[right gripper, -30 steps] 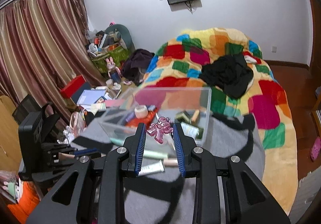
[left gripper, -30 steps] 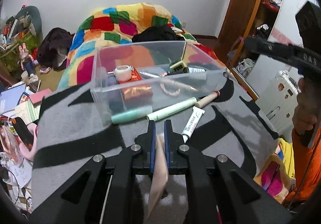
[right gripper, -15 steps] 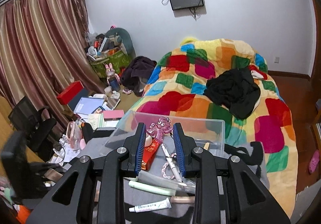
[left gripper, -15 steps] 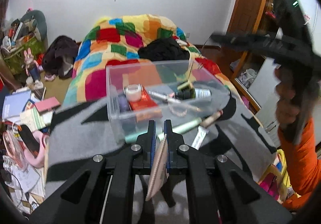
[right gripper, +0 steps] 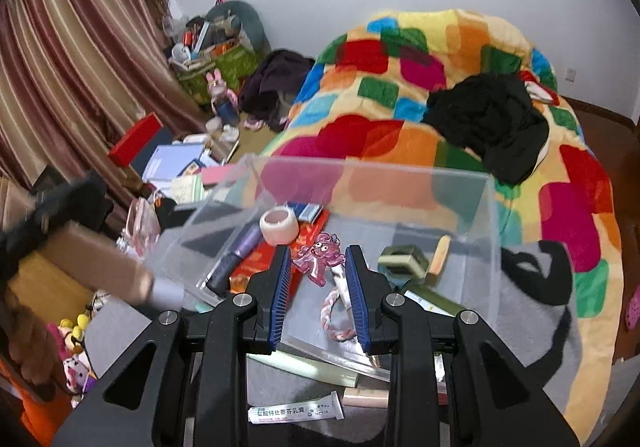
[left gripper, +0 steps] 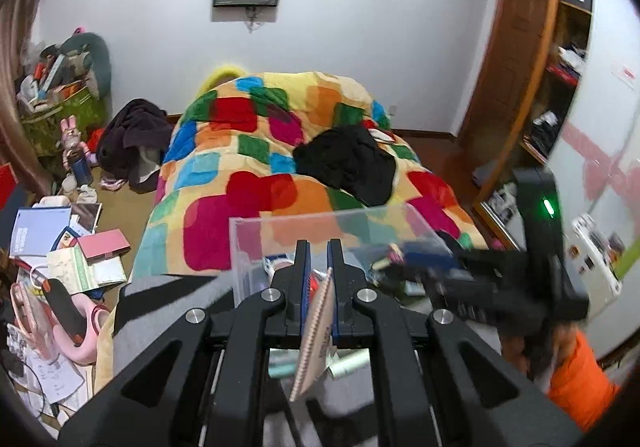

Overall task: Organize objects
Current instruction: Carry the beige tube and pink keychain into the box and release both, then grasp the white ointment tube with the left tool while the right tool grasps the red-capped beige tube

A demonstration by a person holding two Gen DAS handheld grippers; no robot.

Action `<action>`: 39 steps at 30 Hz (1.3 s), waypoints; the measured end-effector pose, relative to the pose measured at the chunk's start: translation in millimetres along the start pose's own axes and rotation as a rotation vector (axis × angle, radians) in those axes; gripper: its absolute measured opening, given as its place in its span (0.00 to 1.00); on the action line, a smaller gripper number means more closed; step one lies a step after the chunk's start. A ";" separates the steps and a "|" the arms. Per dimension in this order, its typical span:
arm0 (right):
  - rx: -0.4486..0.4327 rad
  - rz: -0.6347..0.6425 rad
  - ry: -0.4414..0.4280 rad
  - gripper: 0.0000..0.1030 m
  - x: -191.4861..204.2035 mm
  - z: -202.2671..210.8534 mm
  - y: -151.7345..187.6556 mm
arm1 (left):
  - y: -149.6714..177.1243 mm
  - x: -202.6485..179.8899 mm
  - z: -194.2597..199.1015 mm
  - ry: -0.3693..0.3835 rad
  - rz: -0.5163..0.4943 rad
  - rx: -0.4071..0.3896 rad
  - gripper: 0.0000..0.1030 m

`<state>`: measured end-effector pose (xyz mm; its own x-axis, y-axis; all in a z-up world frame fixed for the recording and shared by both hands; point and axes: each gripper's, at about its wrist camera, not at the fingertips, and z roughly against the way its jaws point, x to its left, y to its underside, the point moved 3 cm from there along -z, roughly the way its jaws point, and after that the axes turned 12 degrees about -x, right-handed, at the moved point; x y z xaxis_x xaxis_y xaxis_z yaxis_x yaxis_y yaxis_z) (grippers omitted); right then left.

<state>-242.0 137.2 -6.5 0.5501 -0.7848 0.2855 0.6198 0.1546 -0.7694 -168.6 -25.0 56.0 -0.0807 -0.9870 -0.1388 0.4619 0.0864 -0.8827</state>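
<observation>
My left gripper (left gripper: 319,279) is shut on a small tan spiral notebook (left gripper: 314,343) that hangs down between the fingers, just in front of the clear plastic box (left gripper: 280,225). My right gripper (right gripper: 318,279) is shut on a pink translucent octopus charm (right gripper: 319,255) and holds it over the clear box (right gripper: 440,175). Inside the box lie a tape roll (right gripper: 279,225), a red packet (right gripper: 260,261), a purple tube (right gripper: 236,255), a braided cord (right gripper: 334,307) and a green stamp (right gripper: 402,259). The left gripper shows blurred at the left of the right wrist view.
The box stands on a grey and black blanket (right gripper: 532,323). In front of it lie a white ointment tube (right gripper: 296,411), a pale green tube (right gripper: 304,367) and a beige stick (right gripper: 366,397). A colourful quilt (right gripper: 400,95) with black clothes (right gripper: 488,123) lies behind. Clutter covers the floor at left.
Both grippers have moved up and toward the box. The right gripper has moved forward and tilted down over the box with the charm. The left still holds the notebook.
</observation>
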 end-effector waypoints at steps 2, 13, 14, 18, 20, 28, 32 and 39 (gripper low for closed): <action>0.017 0.014 0.002 0.25 -0.3 -5.5 4.8 | 2.9 6.7 -16.1 -0.020 0.018 0.013 0.07; 0.092 0.046 0.098 0.33 -23.6 -11.4 23.5 | 40.8 26.2 -62.5 -0.007 0.098 0.149 0.07; 0.089 0.041 0.100 0.36 -25.4 -9.3 23.8 | 44.2 24.5 -62.4 -0.005 0.095 0.161 0.08; 0.056 0.039 0.112 0.46 -27.5 7.6 25.2 | 52.8 15.5 -57.8 0.004 0.061 0.193 0.21; 0.040 0.046 0.115 0.48 -26.9 17.0 25.2 | 55.3 10.1 -52.3 0.002 0.040 0.193 0.38; -0.026 0.073 0.122 0.63 -22.8 61.2 32.0 | 63.6 -12.3 -28.6 0.023 -0.038 0.195 0.60; -0.025 0.075 0.128 0.64 -24.3 73.9 42.3 | 74.5 -22.2 -15.5 0.028 -0.087 0.205 0.66; 0.014 0.076 0.168 0.73 -37.6 79.4 70.9 | 104.7 -24.9 0.1 0.030 -0.110 0.235 0.75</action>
<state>-174.3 225.3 -26.4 0.4951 -0.8596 0.1263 0.5885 0.2248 -0.7766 -118.1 8.6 -32.9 -0.1665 -0.9840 -0.0639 0.6414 -0.0589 -0.7649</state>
